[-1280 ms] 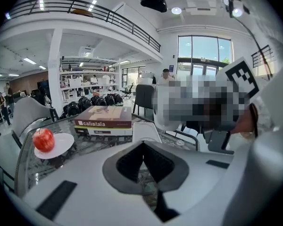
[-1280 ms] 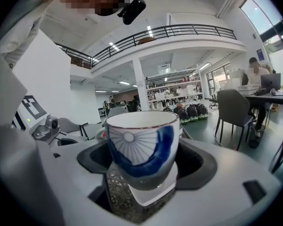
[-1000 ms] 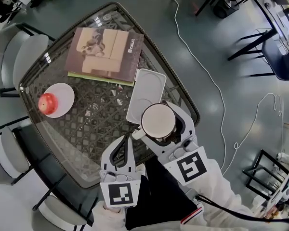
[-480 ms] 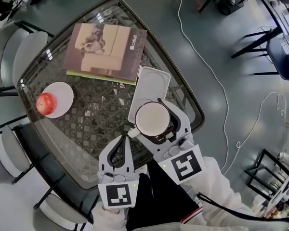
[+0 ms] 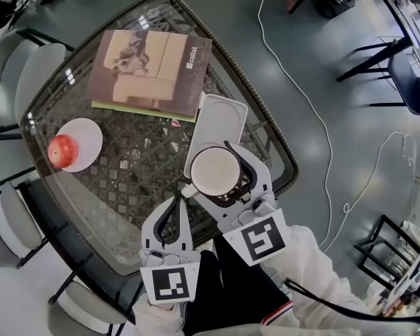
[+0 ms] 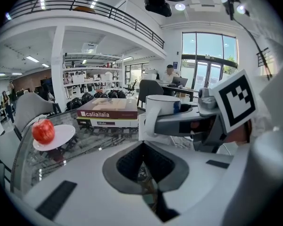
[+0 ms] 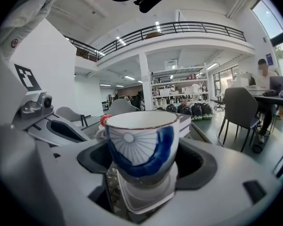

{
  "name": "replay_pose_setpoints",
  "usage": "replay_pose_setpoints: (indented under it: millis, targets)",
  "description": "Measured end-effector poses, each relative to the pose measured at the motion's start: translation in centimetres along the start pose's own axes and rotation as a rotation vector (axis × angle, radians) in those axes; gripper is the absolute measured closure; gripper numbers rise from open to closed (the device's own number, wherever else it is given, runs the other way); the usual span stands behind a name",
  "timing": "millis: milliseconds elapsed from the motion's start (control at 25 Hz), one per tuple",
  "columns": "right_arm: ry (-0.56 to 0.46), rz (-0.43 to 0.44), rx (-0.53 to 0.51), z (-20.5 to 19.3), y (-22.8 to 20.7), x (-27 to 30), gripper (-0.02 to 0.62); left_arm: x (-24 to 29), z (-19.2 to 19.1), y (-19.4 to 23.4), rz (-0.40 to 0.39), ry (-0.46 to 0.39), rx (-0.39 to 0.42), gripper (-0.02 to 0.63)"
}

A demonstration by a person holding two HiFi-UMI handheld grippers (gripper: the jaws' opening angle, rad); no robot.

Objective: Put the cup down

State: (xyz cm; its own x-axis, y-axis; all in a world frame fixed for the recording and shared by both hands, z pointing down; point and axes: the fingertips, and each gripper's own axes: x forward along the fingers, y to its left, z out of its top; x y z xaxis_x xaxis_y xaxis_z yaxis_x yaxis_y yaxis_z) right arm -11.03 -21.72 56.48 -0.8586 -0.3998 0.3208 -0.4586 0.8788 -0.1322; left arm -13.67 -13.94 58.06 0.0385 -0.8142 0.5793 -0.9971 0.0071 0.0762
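A white cup (image 5: 214, 173) with a blue pattern (image 7: 141, 142) is held upright between the jaws of my right gripper (image 5: 220, 178), which is shut on its sides. It hangs just above the near end of a white rectangular tray (image 5: 220, 121) on the glass table; the tray's end shows under the cup in the right gripper view. My left gripper (image 5: 169, 219) sits lower left of the cup over the table's near edge, shut with nothing in it. The left gripper view shows the cup (image 6: 162, 105) to the right of its shut tips (image 6: 142, 145).
A large book (image 5: 152, 72) lies at the far side of the wicker-and-glass table (image 5: 126, 187). A red apple (image 5: 61, 150) rests on a white plate (image 5: 84, 140) at the left. Grey chairs (image 5: 24, 82) stand round the table, and a white cable (image 5: 301, 96) runs across the floor.
My right gripper has carried the cup a little to the left, over the tray's near end. The left gripper has hardly moved.
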Motion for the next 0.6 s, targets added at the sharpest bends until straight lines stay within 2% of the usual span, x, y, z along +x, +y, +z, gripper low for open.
replay_pose_setpoints:
  millis: [600]
  targets:
    - [0.078,0.020,-0.043,-2.4,-0.1,0.8,0.201,0.6,-1.1,0.2,0.009,0.020,-0.013,0.595]
